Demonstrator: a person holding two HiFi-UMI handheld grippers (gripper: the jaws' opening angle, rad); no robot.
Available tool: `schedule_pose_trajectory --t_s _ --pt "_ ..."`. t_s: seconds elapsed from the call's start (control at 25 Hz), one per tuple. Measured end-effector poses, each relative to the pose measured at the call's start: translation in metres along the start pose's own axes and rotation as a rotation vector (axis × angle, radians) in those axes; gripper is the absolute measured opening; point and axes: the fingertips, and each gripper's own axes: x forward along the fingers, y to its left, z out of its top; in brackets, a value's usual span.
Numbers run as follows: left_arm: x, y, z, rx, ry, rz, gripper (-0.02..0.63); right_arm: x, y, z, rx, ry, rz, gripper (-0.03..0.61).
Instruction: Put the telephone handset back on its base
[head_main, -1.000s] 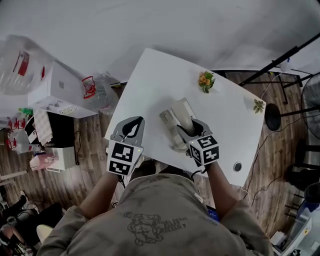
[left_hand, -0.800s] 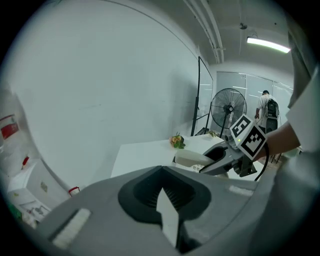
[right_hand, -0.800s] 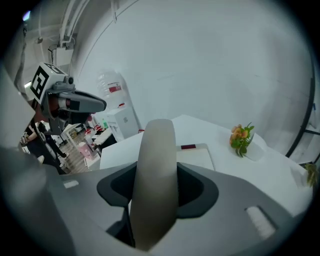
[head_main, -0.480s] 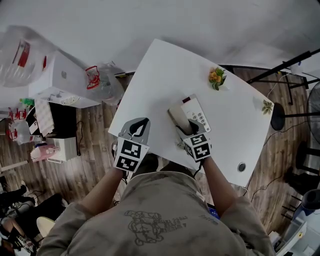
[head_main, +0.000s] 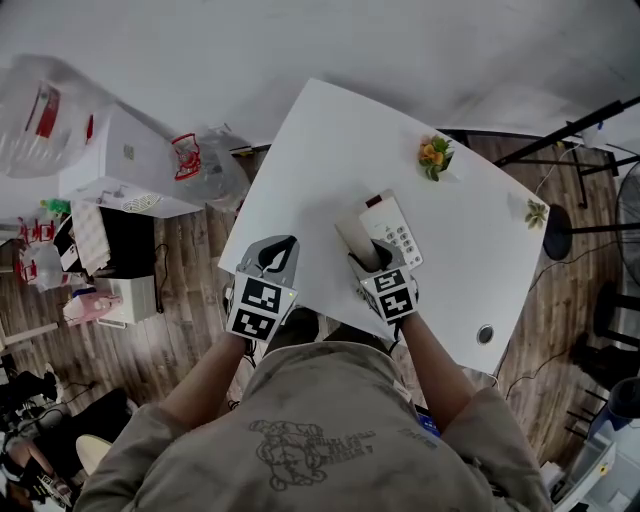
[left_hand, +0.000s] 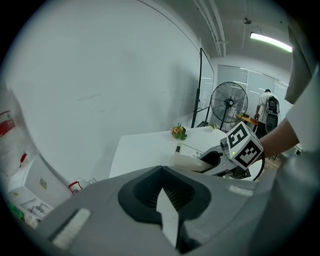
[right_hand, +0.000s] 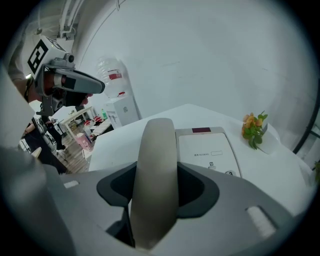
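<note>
A beige telephone handset (head_main: 357, 240) is held in my right gripper (head_main: 374, 262), which is shut on it. It lies along the left side of the white telephone base (head_main: 398, 229), whose keypad shows to its right. In the right gripper view the handset (right_hand: 157, 165) runs straight out between the jaws of the right gripper (right_hand: 157, 192), with the base (right_hand: 207, 150) just beyond. Whether the handset rests in its cradle I cannot tell. My left gripper (head_main: 272, 258) hovers shut and empty at the table's near left edge. In the left gripper view the left gripper (left_hand: 162, 187) sees the handset (left_hand: 192, 161) to its right.
On the white table (head_main: 310, 160), an orange flower (head_main: 433, 153) and a small plant (head_main: 537, 212) stand at the far right, and a cable hole (head_main: 485, 334) at the near right. White boxes (head_main: 125, 165) and a water bottle (head_main: 40, 105) sit left on the floor.
The head view has shifted. The right gripper has drawn the handset from across the base to its left side, so the keypad now shows. The left gripper has barely moved.
</note>
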Motion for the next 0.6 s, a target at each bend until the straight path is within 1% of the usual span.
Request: schedule_pose_trajectory --t_s 0.24,0.4,0.6 --pt "0.002 -0.008 0.001 0.009 0.0 -0.013 0.0 0.001 -0.001 -0.002 0.021 0.003 -0.065 0.241" --pt "0.001 -0.013 0.0 0.014 0.002 -0.021 0.0 0.0 -0.002 -0.006 0.047 0.027 -0.071 0.241" --pt "-0.002 -0.016 -0.005 0.017 0.01 -0.025 0.0 0.001 -0.002 -0.009 0.042 0.075 -0.08 0.242"
